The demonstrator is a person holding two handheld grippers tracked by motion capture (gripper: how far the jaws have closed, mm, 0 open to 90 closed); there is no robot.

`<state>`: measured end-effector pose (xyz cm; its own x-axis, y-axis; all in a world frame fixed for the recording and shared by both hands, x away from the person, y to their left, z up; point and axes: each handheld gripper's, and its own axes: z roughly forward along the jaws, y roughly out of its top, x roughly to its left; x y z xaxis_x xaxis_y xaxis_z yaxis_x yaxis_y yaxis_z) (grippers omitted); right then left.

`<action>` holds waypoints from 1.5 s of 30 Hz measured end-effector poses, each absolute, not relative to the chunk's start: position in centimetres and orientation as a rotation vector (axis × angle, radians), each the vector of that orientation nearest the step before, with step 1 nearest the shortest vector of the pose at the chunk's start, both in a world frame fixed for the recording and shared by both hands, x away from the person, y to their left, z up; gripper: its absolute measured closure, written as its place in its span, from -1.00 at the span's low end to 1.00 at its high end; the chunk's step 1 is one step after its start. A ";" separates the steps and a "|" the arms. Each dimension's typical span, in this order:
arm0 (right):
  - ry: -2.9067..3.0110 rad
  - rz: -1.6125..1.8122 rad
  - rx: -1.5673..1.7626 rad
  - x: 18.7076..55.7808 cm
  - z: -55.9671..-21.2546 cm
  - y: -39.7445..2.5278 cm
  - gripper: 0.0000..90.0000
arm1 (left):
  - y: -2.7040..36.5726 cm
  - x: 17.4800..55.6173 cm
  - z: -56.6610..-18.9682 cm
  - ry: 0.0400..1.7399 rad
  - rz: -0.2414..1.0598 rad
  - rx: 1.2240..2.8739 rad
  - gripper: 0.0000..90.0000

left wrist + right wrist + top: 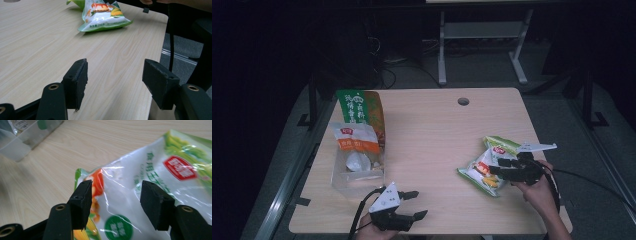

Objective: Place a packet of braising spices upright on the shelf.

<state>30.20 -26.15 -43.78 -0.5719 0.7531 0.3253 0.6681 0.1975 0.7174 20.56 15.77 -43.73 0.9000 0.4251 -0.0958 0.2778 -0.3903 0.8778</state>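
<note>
Right tool (498, 165) sits at about 4 o'clock on the counter (437, 130), jaws spread wide over the green-and-white snack bag (487, 167) (not pinching it; in the right gripper view the bag (150, 195) lies flat below and between the two black pads, w/ a gap on each side). Bag lies on the counter's right half, near the right edge, one end pointing toward 1 o'clock. The person's right hand (539, 192) holds that tool from the 5 o'clock side.

Left tool (414, 204) is at approx. 6 o'clock, close to the near edge, jaws also wide apart w/ nothing between them; in the left gripper view its pads hang over bare wood, and the bag (103, 16) shows well apart at 12 o'clock.

At 9 o'clock a clear plastic box (357, 172) stands on the counter w/ an orange-and-white packet (354, 140) leaning in it. Just behind, toward 10 o'clock, a taller green-and-orange bag (362, 112) stands upright. A round cable hole (463, 101) sits at 12 o'clock.
</note>
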 end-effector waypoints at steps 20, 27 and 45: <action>2.202 1.246 1.597 29.2 -44.8 -32.0 -0.17 | 15.5 20.7 -43.9 0.503 0.171 2.008 -0.17; 2.223 1.351 1.641 31.2 -45.8 -31.5 -0.24 | 15.4 20.7 -43.9 0.493 0.164 2.009 -0.17; 2.258 1.451 1.682 33.3 -46.1 -28.4 0.78 | 15.5 20.6 -43.7 0.490 0.170 2.003 -0.17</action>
<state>33.26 -28.40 -46.09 -0.4354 0.7454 0.5048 0.7689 0.0164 0.6391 20.61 15.51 -43.66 0.9071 0.4110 -0.0908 0.2670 -0.3952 0.8790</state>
